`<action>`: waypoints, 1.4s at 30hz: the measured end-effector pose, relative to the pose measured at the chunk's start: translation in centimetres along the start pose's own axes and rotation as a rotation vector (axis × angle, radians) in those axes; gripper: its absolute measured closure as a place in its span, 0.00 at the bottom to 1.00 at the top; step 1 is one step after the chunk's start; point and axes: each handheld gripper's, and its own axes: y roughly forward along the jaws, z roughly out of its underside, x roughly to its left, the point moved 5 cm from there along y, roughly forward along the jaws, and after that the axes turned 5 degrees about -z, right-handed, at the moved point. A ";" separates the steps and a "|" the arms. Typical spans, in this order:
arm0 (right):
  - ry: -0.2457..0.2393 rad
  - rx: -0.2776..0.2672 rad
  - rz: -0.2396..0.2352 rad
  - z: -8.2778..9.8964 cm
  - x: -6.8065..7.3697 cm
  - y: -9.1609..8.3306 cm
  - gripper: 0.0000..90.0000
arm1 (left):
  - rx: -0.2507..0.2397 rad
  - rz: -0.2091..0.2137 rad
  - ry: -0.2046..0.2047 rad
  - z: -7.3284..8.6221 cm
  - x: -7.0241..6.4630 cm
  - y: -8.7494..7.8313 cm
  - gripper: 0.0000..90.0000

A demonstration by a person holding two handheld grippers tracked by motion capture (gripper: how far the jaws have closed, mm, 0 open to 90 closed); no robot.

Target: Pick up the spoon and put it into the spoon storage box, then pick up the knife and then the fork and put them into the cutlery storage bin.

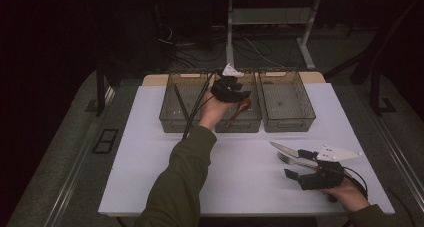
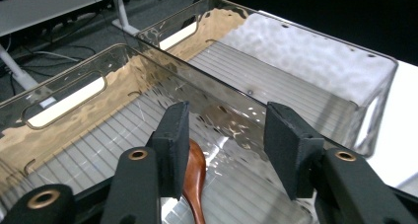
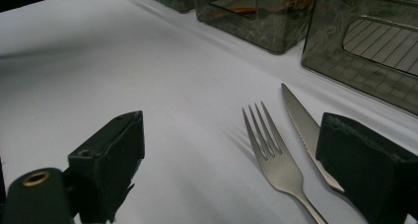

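Wooden spoon [image 1: 239, 112] lies in the middle one of three clear smoky bins [image 1: 239, 123] lined up along the far edge of the white table [image 1: 240, 182]. In the high view its long axis runs on a slant: the rounded brown bowl sits up toward the far right of the bin, and the handle comes down toward the near left. From the left gripper view the spoon [image 2: 193, 177] shows as a glossy brown shape on the ribbed floor of the bin, partly hidden behind the left jaw.

Left gripper [image 1: 231, 90] hangs over that middle bin, held in a hand whose green sleeve reaches across the table. Its jaws stand partly apart with nothing between the pads; the spoon lies below them, free of both.

Left-hand bin [image 1: 176, 118] holds a thin dark stick-like thing that leans along its floor; what it is cannot be told. Right-hand bin [image 1: 288, 121] shows just its ribbed floor.

Right gripper [image 1: 303, 165] rests low near the front right corner of the table, jaws spread wide and gripping nothing. Just beyond it lie a fork [image 3: 274, 157] and a knife [image 3: 306, 130] side by side on the bare tabletop, tines and blade tip pointing toward the bins, the knife's serrated edge facing the fork. In the right gripper view the knife's handle end is covered by the right jaw
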 end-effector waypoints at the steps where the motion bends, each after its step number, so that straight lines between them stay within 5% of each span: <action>1: -0.001 0.000 0.000 0.0 0.0 0.0 0.12 | -0.002 0.001 -0.001 0.1 -0.1 -0.3 0.55; 18: -0.001 0.002 0.004 0.0 0.0 0.0 0.12 | -0.020 0.079 -0.003 2.2 -2.2 -4.4 0.40; 27: -0.001 0.002 0.009 0.0 0.0 0.0 0.12 | -0.006 0.111 0.016 5.3 -3.7 -6.7 0.36; 42: -0.004 0.005 0.014 -0.1 0.0 0.1 0.12 | -0.024 0.125 -0.021 9.9 -5.3 -10.8 0.31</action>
